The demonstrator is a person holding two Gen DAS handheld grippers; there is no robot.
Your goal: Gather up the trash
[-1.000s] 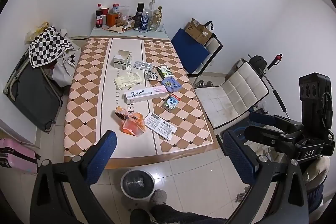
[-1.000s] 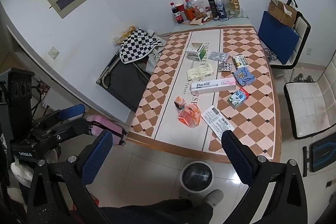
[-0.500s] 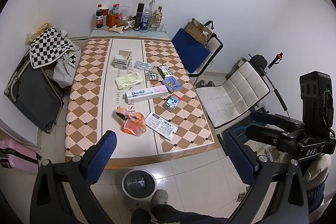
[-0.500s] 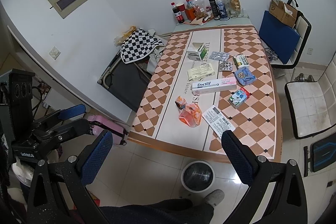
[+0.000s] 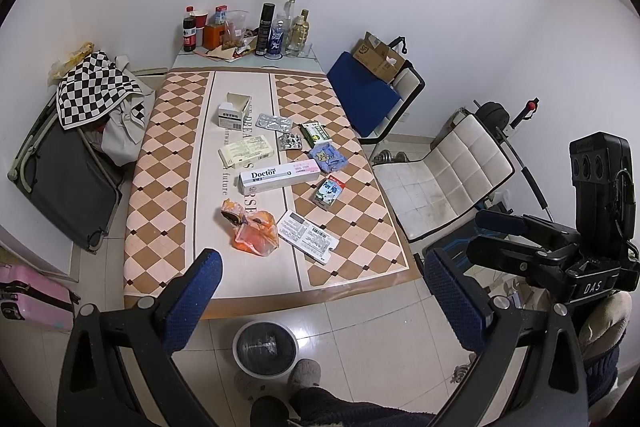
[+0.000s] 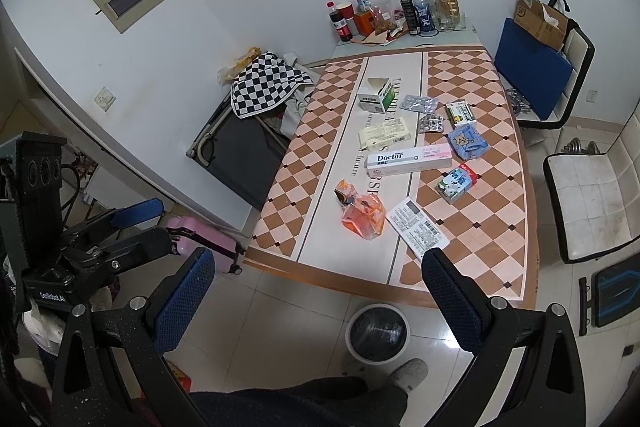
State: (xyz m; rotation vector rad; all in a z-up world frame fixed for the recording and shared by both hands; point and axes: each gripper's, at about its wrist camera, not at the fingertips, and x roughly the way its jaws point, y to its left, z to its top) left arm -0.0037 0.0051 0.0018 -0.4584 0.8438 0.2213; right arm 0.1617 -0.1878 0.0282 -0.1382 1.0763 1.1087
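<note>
Trash lies on the checkered table: an orange plastic bag, a white printed sheet, a "Doctor" toothpaste box, a small milk carton, a blue packet, blister packs and medicine boxes. A round bin with a black liner stands on the floor at the table's near end; it also shows in the right wrist view. My left gripper is open and empty, high above the near edge. My right gripper is open and empty too.
Bottles and a red cup crowd the far end. A blue-cushioned chair with a cardboard box and a white chair stand right of the table. A folded cot with a checkered cloth and a pink suitcase stand left.
Both views have shifted slightly; the table sits a little lower and nearer in frame. Nothing on the table has moved and both grippers stay open.
</note>
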